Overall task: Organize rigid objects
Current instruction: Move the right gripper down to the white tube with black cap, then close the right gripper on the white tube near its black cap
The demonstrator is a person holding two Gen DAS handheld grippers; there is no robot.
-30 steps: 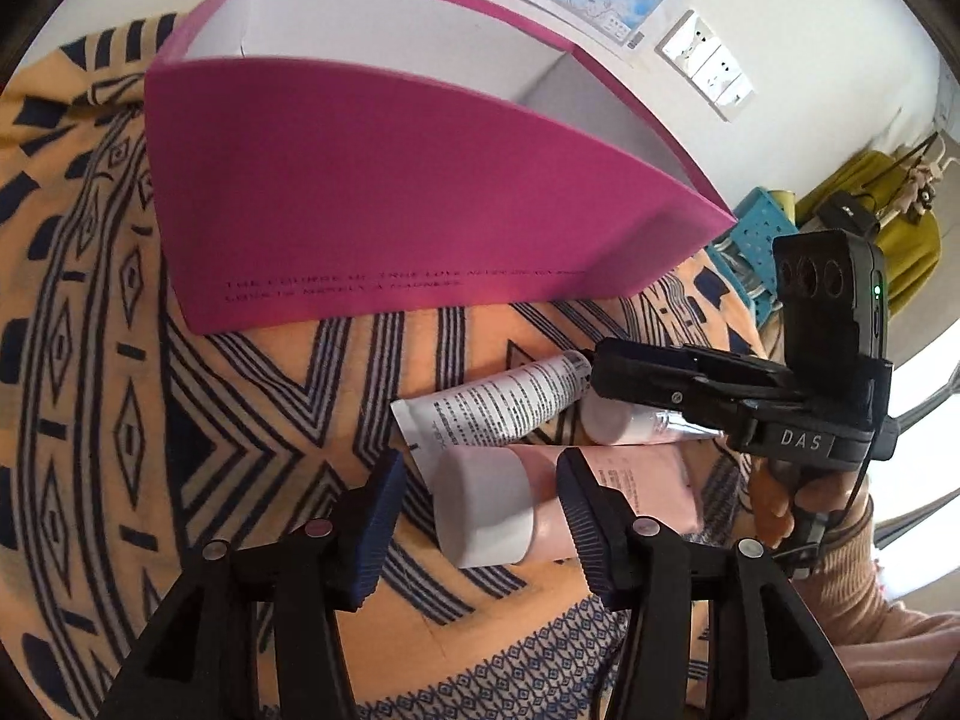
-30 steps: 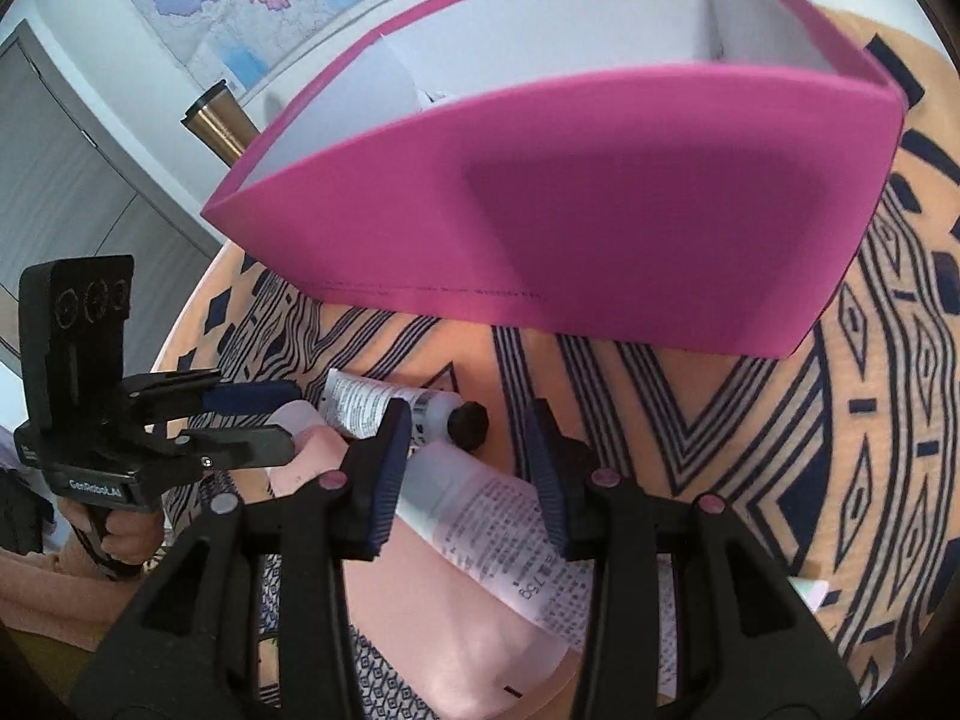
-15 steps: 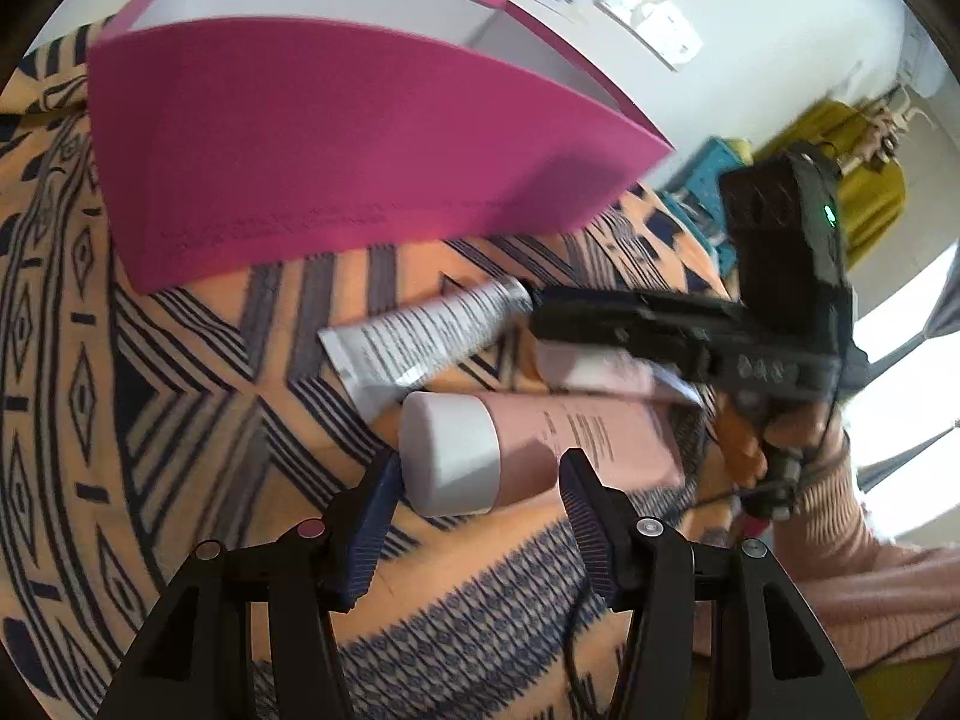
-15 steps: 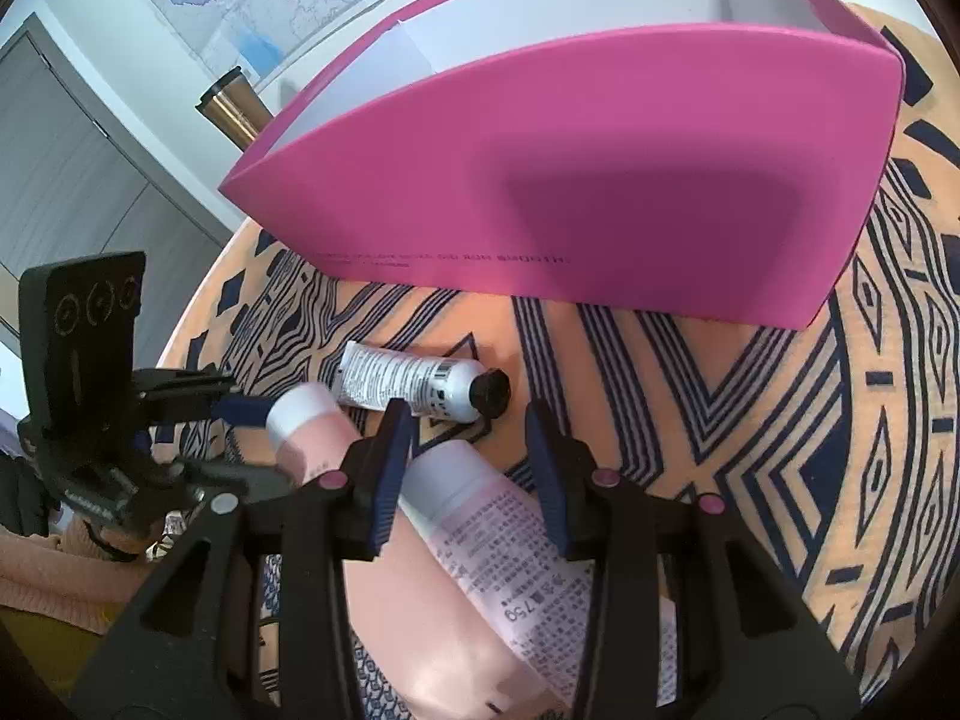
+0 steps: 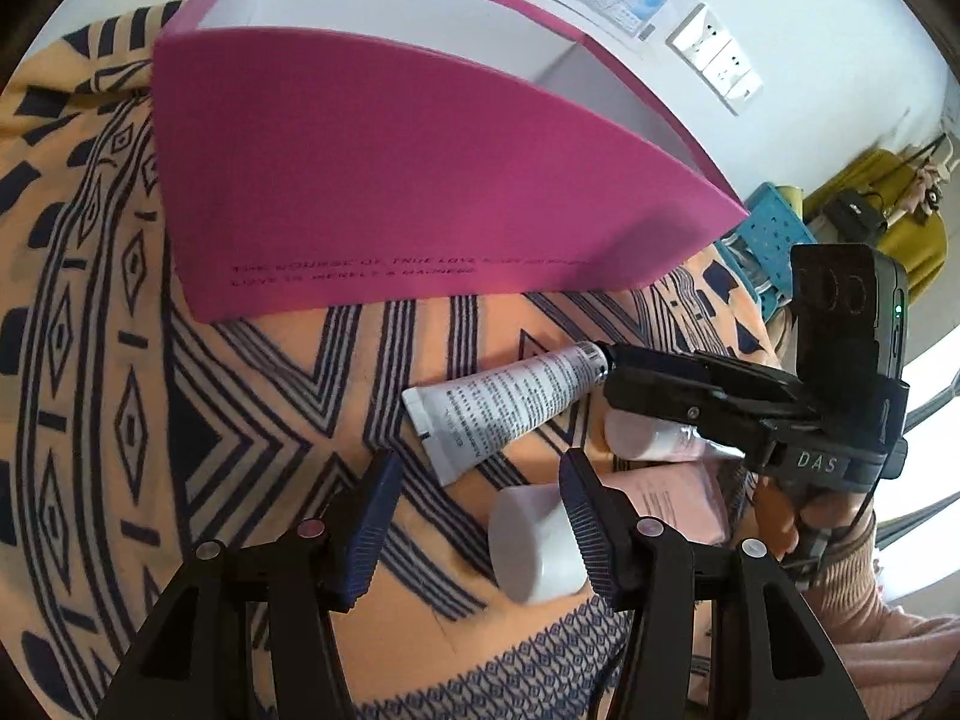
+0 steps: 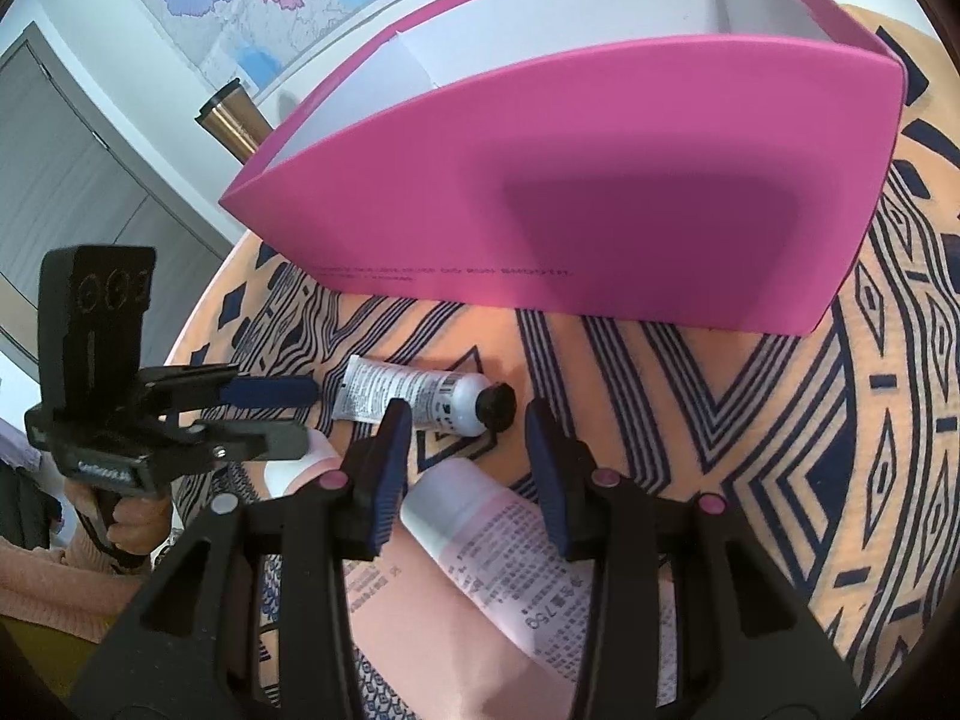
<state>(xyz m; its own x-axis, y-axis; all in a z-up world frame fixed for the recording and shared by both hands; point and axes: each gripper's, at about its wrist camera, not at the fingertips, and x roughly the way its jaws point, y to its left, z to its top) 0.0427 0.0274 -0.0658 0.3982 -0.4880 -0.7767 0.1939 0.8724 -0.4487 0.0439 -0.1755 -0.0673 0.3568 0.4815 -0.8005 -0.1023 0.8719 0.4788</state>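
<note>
Here, three toiletry containers lie together on the patterned orange-and-navy cloth [image 5: 252, 432] that covers the bench. A white tube with a black cap [image 6: 420, 399] lies flat, its cap pointing toward 3 o'clock in the right wrist view. At 6 o'clock of it in that view lies a pink tube with a white cap [image 6: 510, 546], printed text up. A second pink bottle with a broad white cap [image 5: 540, 540] lies on its side at 5 o'clock of the white tube in the left wrist view. At 12 o'clock of all three, well apart, stands an open magenta box [image 5: 420, 192] with white inner walls and a divider. The left tool [image 5: 474, 516] hovers low with its jaws wide apart and nothing between them; its right finger is just in front of the broad white cap, though whether it touches I cannot tell. The right tool [image 6: 468, 468] is likewise spread wide and holds nothing, its fingers straddling the cap end of the pink tube, with the white tube's black cap just beyond the tips. A map [image 6: 240, 6] hangs on the wall behind the box, and a metal tumbler [image 6: 234, 126] stands at the box's 9 o'clock in the right wrist view.
</note>
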